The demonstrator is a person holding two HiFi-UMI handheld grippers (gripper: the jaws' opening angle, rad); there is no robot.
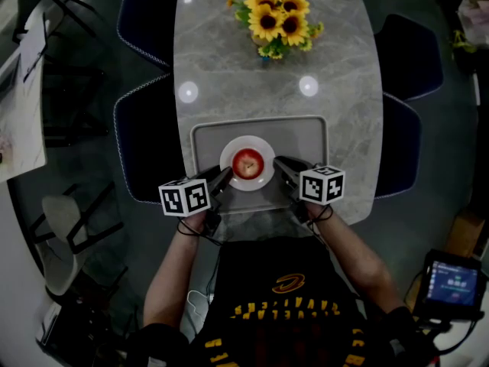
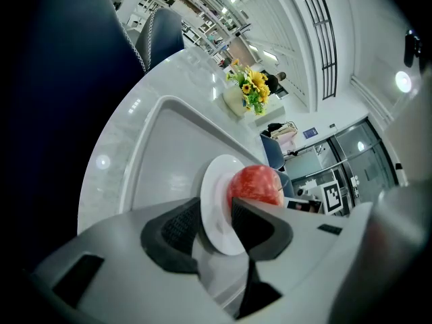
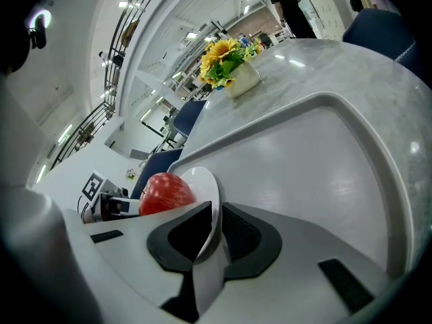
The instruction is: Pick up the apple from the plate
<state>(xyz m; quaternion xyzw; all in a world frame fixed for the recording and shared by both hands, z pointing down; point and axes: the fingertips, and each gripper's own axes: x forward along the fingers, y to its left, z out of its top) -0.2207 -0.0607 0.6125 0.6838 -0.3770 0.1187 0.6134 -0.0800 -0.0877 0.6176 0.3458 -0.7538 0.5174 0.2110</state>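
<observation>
Red apple [image 1: 247, 163] is seen between the two tongs, seated at the centre of a white plate [image 1: 247, 141]. The plate is carried on a grey tray [image 1: 306, 132], which is laid on the pale marble bench [image 1: 221, 60].

Left tongs [image 2: 210, 214]: held spread, with the near rim of the plate taken in between the two dark pads. Firm contact with the rim cannot be confirmed. The apple is seen just beyond the pad on the right of the left gripper view, partly hidden by it.

Right tongs [image 3: 216, 225]: drawn close together, the thin plate rim pinched between the pads. The apple is seen beyond the pad on the left of the right gripper view, on the far side of the rim; it is not touched by either pad.

In the head view the tongs are pointed inward at opposite edges of the plate, and the marker cubes [image 1: 184, 196] [image 1: 322, 183] are carried just behind them.

A bunch of sunflowers [image 1: 276, 17] is placed well ahead of both tongs, at the far end of the bench. Dark blue chairs [image 1: 145, 14] are ranged along both bench sides.
</observation>
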